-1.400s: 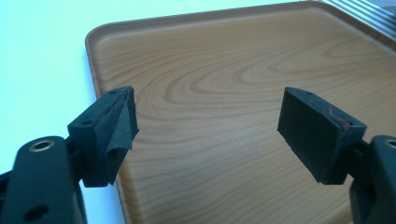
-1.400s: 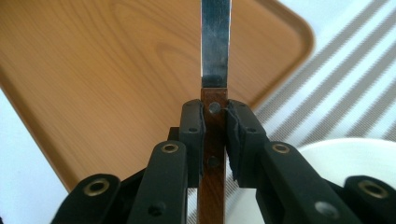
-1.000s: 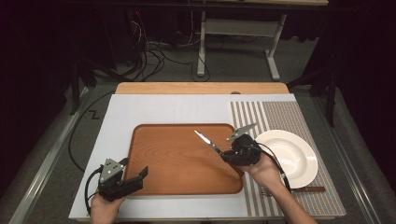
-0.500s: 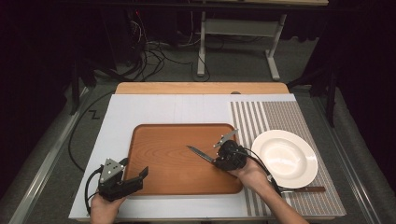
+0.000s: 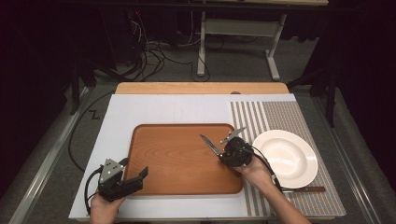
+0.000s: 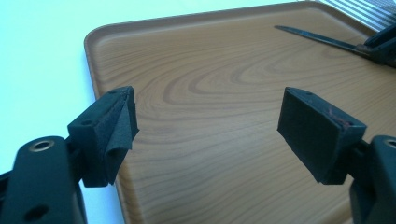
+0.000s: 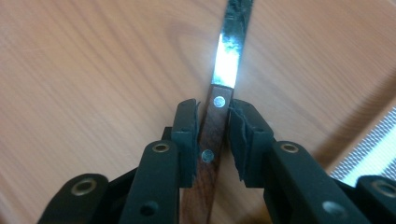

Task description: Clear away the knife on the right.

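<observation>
Right gripper view: right gripper clamps a knife by its wooden handle above the wooden tray; left gripper, jaws apart, empty, at the tray's near-left corner.

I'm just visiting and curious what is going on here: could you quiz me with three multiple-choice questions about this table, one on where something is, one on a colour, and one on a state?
1. Where is the knife blade?
A. Over the wooden tray
B. On the white plate
C. On the floor

2. What colour is the knife's handle?
A. Blue
B. Brown wood with metal rivets
C. White

3. How do the left gripper jaws stand?
A. Clamped on the knife
B. Wide apart, holding nothing
C. Shut on the plate

Answers: 1 A, the blade juts over the tray from the right gripper. 2 B, the right gripper view shows it. 3 B, bare tray shows between them.
</observation>
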The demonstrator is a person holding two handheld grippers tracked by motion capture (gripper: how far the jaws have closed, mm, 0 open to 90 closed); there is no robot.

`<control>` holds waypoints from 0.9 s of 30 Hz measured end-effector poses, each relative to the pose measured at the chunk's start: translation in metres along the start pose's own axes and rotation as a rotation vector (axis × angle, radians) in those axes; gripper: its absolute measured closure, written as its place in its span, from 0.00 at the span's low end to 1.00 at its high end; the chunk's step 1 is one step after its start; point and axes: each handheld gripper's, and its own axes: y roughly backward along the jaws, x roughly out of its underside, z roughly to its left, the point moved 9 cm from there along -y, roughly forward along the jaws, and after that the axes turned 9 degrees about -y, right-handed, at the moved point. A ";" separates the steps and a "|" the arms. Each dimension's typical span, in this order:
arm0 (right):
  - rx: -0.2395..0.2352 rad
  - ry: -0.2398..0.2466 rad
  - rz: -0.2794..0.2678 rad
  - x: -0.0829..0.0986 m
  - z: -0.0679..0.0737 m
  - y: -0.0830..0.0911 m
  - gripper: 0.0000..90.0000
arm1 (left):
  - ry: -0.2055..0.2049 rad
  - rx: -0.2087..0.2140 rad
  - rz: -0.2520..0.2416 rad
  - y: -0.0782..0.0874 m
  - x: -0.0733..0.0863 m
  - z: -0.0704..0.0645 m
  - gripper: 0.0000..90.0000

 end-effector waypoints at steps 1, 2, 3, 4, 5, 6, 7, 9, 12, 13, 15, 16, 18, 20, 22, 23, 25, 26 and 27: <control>0.004 -0.010 -0.002 0.001 -0.003 0.000 0.80 | 0.000 0.000 0.000 0.000 0.000 0.000 0.23; 0.007 -0.013 -0.002 0.001 -0.004 0.001 0.79 | 0.000 0.000 0.000 0.000 0.000 0.000 0.23; 0.008 -0.015 -0.005 0.001 -0.005 0.001 0.79 | 0.001 0.001 0.000 0.000 0.000 0.000 0.23; 0.008 -0.015 -0.005 0.001 -0.005 0.001 0.79 | 0.001 0.001 0.000 0.000 0.000 0.000 0.23; 0.012 -0.013 -0.006 0.001 -0.005 0.001 0.76 | 0.003 0.000 -0.002 0.000 0.000 0.000 0.23; 0.012 -0.013 -0.006 0.001 -0.005 0.001 0.76 | 0.003 0.000 -0.002 0.000 0.000 0.000 0.23; 0.014 -0.012 -0.016 0.000 -0.005 0.004 0.72 | 0.005 -0.002 -0.003 0.001 0.000 0.001 0.23; 0.010 -0.017 -0.031 -0.001 -0.005 0.008 0.69 | 0.007 -0.003 -0.005 0.001 0.000 0.001 0.23; -0.014 -0.022 -0.120 -0.002 -0.005 0.033 0.57 | 0.009 -0.006 -0.008 0.001 -0.001 0.001 0.23; -0.022 -0.026 -0.155 -0.001 -0.005 0.040 0.54 | 0.008 -0.009 -0.010 0.002 -0.001 0.002 0.23; -0.041 -0.034 -0.217 0.005 -0.009 0.053 0.50 | 0.007 -0.011 -0.010 0.002 -0.001 0.002 0.23; -0.041 -0.034 -0.217 0.005 -0.009 0.053 0.50 | 0.007 -0.011 -0.010 0.002 -0.001 0.002 0.23; -0.044 -0.037 -0.290 0.014 -0.016 0.064 0.46 | 0.007 -0.013 -0.009 0.002 -0.001 0.002 0.23; -0.040 -0.047 -0.368 0.025 -0.024 0.076 0.43 | 0.008 -0.014 -0.010 0.002 -0.001 0.002 0.23; -0.046 -0.062 -0.446 0.038 -0.030 0.086 0.39 | 0.009 -0.018 -0.012 0.002 -0.001 0.002 0.23; -0.033 -0.078 -0.523 0.052 -0.037 0.095 0.36 | 0.013 -0.019 -0.013 0.002 -0.001 0.002 0.23; -0.021 -0.101 -0.608 0.066 -0.045 0.103 0.35 | 0.015 -0.021 -0.016 0.003 -0.002 0.002 0.23; -0.021 -0.101 -0.608 0.066 -0.045 0.103 0.35 | 0.015 -0.021 -0.016 0.003 -0.002 0.002 0.23; -0.023 -0.140 -0.671 0.080 -0.051 0.107 0.34 | 0.014 -0.022 -0.018 0.003 -0.002 0.002 0.23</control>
